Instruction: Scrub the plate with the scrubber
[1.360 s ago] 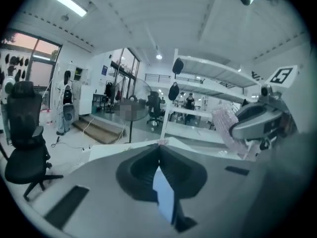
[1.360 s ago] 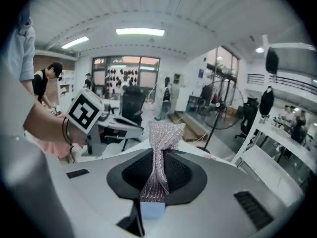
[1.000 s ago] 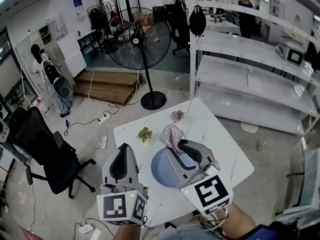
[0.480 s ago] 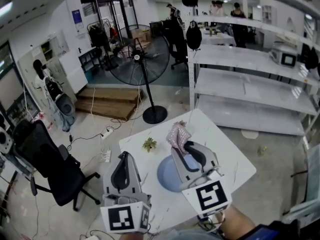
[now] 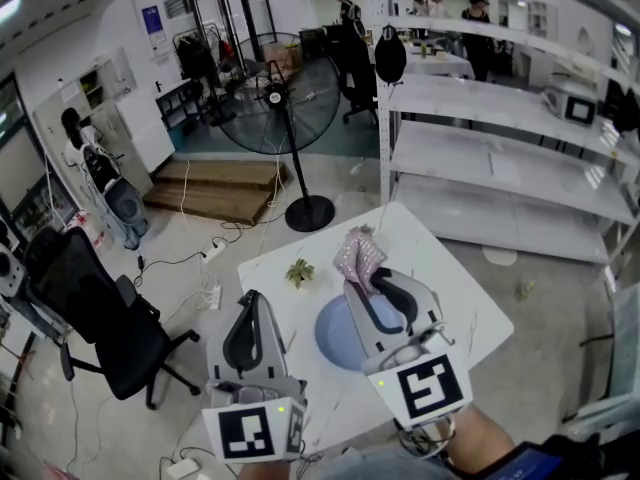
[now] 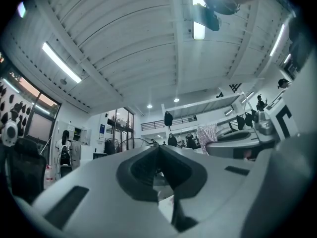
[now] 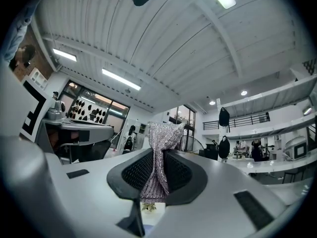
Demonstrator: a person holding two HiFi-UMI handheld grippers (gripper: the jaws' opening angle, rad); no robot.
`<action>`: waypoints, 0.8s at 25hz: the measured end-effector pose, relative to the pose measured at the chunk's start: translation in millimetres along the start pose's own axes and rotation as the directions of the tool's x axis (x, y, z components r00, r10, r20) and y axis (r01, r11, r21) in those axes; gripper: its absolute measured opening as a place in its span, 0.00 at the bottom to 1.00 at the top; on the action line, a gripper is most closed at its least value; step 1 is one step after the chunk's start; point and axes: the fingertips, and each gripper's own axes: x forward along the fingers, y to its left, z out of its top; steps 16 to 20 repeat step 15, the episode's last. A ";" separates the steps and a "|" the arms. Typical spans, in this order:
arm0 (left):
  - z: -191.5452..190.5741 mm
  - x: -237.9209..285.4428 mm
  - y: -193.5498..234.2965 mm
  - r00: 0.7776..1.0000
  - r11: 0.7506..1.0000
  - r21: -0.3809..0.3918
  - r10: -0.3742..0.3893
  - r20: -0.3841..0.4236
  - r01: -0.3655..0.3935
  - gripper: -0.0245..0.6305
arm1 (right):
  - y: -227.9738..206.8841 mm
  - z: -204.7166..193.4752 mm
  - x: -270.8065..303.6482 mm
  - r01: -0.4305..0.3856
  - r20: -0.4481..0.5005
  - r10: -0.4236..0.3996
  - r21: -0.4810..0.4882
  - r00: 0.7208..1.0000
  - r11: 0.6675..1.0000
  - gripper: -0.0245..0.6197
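A round blue plate lies on the small white table, partly hidden under my right gripper. My right gripper hovers over the plate's far side, tilted upward. It is shut on a pinkish, glittery scrubber that sticks up past the jaws. In the right gripper view the scrubber is pinched between the dark pads of the right gripper. My left gripper is left of the plate, over the table's near left edge. In the left gripper view its jaws are shut with nothing between them.
A small green sprig lies on the table, left of the scrubber. A standing fan and white shelving are beyond the table. A black office chair stands on the floor to the left, among cables.
My right gripper and the scrubber have shifted slightly up and away over the plate's far side. The left gripper has barely moved.
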 end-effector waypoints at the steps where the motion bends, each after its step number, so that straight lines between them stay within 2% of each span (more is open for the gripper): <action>1: 0.8 -0.1 0.0 1.000 1.000 -0.001 0.001 -0.001 -0.001 0.05 | 0.2 0.5 -0.2 -0.001 -0.002 0.001 -0.001 1.000 1.000 0.16; 20: 5.6 -1.0 0.7 1.000 0.999 -0.031 0.009 -0.001 -0.009 0.05 | 2.3 3.9 -0.2 -0.006 -0.011 0.006 -0.002 1.000 1.000 0.16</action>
